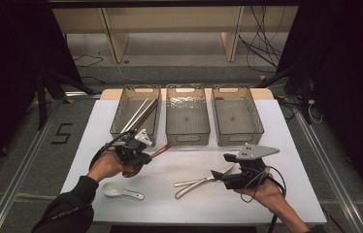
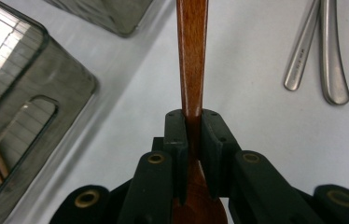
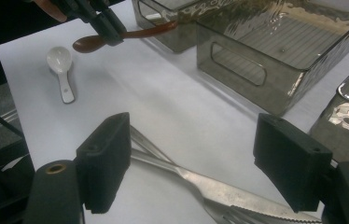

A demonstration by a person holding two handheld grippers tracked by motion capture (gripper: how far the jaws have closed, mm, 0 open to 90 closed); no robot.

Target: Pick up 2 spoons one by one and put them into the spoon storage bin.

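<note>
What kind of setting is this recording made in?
Probably a lab or data-collection rig, not a kitchen: a white-topped table framed by dark curtains, loose cables on the floor behind, and three grey bins lined up for sorting cutlery.

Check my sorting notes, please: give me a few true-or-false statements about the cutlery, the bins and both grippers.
1. The left gripper is shut on the brown wooden spoon. True.
2. The right gripper grips the serrated metal knife. False: its jaws stand open on either side of the knife.
3. The white ceramic spoon lies in the middle grey plastic bin. False: it lies on the white table.
4. Long chopsticks lie in the left grey plastic bin. True.
</note>
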